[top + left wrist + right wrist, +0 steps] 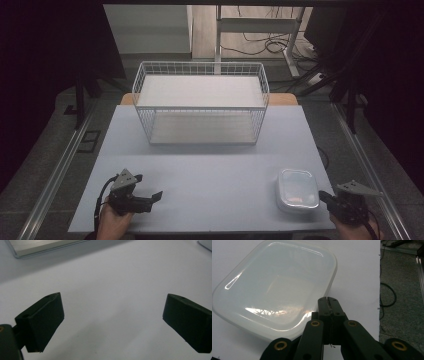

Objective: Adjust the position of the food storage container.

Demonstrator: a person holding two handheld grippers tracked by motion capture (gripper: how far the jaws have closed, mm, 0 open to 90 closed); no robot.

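High view shows a shallow, rounded-rectangular container (298, 189) of milky translucent plastic lying near the front right corner of the table (210, 165), glossy and catching reflections; in the right gripper view the same container (274, 287) has soft rounded corners and a raised rim, and sits just ahead of the right gripper (327, 301), whose jaws are pressed together with nothing between them; the right gripper (325, 197) lies just beside the container's near right edge; the left gripper (150, 189), held in a hand (112, 222) at the front left, has its jaws spread wide and empty, well apart from the container; a white wire basket (201, 102) with two flat shelves stands at the table's far middle; the tabletop is smooth and pale grey; beyond it are a dim floor, cables and metal frame legs.
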